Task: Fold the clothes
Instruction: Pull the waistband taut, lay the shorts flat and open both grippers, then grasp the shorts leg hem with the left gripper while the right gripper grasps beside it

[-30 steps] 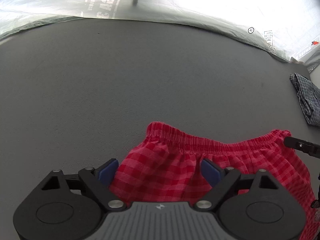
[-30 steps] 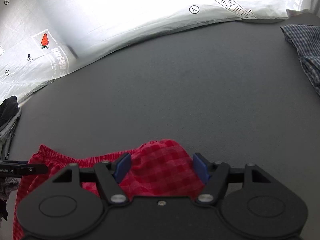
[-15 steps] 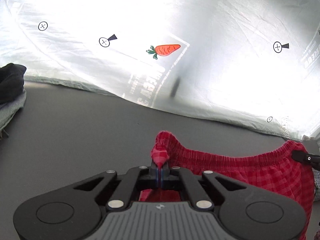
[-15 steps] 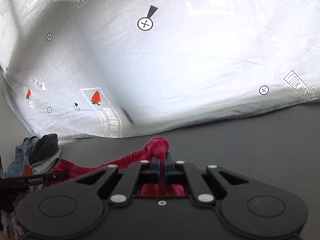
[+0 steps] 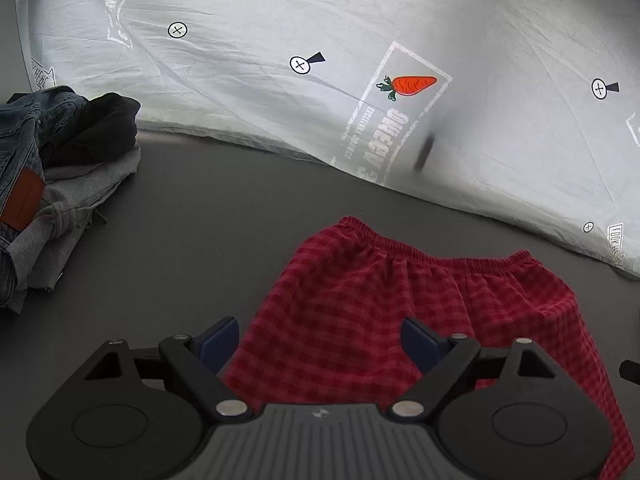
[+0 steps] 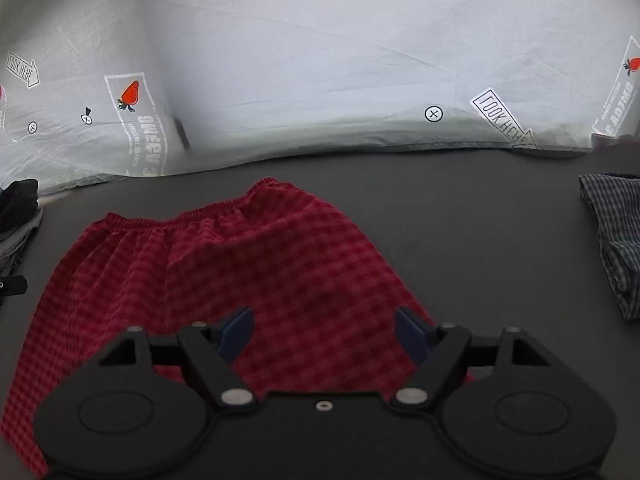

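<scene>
Red checked shorts [image 5: 384, 304] lie spread flat on the dark grey table, with the elastic waistband at the far side. They also show in the right wrist view [image 6: 240, 272]. My left gripper [image 5: 320, 340] is open and empty over the shorts' near left part. My right gripper [image 6: 324, 332] is open and empty over their near right part. The near edge of the shorts is hidden behind both gripper bodies.
A pile of clothes with jeans, a grey hoodie and a black garment [image 5: 60, 176] sits at the left. A folded blue checked garment [image 6: 616, 240] lies at the right. A white printed sheet [image 5: 360, 80] hangs behind the table [image 5: 200, 220].
Half a second ago both grippers were shut on the waistband corners and held it up. Now both are open and the shorts lie flat on the table.
</scene>
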`<state>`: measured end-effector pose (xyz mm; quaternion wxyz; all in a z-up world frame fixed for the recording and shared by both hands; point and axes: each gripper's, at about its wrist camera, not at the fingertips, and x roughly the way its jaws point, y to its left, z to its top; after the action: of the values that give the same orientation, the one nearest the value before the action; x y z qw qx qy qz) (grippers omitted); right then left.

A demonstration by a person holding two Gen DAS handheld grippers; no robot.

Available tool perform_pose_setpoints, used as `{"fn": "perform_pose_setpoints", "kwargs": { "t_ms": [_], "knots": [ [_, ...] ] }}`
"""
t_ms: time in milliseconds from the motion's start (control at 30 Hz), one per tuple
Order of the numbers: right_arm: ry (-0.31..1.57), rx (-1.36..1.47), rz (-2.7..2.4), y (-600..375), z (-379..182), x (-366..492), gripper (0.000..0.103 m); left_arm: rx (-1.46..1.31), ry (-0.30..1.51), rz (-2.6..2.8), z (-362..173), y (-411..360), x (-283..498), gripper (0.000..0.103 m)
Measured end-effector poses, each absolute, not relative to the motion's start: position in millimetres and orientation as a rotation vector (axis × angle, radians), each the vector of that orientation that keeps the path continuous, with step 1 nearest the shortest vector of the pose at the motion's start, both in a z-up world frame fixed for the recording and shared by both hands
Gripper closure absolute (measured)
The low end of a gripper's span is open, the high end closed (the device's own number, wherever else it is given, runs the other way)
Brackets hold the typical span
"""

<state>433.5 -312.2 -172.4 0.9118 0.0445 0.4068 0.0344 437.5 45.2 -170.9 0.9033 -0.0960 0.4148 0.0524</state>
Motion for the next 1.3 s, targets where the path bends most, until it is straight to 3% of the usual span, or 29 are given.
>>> {"fn": "perform_pose_setpoints", "kwargs": {
  "t_ms": [233,633,933,1167,1233,1300],
  "knots": [
    [0.960,0.133,0.035,-328,-207,328,0.025,-0.110,0.991,-0.024,-192,-8,345,0.015],
    [0.900,0.326,-0.101,-382,-201,324,0.016,-0.026,0.957,-0.127,-190,-42,320,0.014],
    [0.850,0.332,-0.062,-373,-196,368,0.016,-0.018,0.936,0.172,-196,16,356,0.013],
    [0.907,0.232,0.123,-309,-197,377,0.016,-0.088,1.003,0.291,-218,76,329,0.012],
    [0.927,0.224,0.167,-292,-200,373,0.016,-0.107,1.015,0.279,-224,80,321,0.017],
    [0.940,0.204,0.214,-273,-201,365,0.016,-0.129,1.000,0.263,-228,80,315,0.038]
  ]
}}
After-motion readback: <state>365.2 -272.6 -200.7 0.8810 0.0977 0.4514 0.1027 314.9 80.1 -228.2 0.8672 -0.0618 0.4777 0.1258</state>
